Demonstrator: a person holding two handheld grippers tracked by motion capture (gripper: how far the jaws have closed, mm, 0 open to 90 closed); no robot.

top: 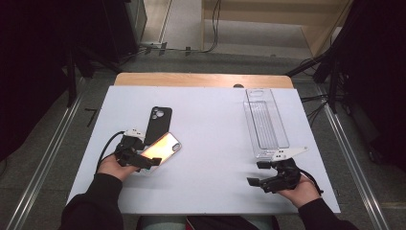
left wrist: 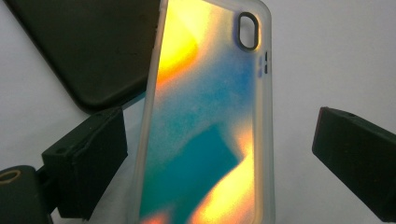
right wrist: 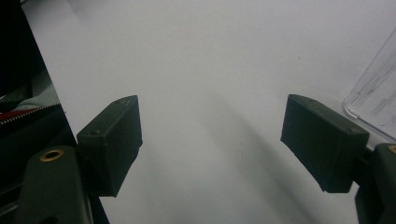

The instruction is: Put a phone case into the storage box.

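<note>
A translucent phone case (top: 163, 147) with an orange and blue pattern lies on the white table (top: 210, 172) at the front left. My left gripper (top: 146, 160) is open around its near end. In the left gripper view the case (left wrist: 205, 140) lies between the jaws, the left one close to its edge and the right one well apart. A black phone case (top: 158, 123) lies just behind it, with one corner (left wrist: 93, 51) against the patterned case. My right gripper (top: 256, 173) rests at the front right, open (right wrist: 210, 116), with nothing between its fingers.
A long clear plastic tray (top: 265, 122) lies lengthwise at the right, its near end just beyond my right gripper; its corner (right wrist: 378, 102) shows in the right gripper view. The table's wooden far edge (top: 201, 79) borders the floor, where cables run.
</note>
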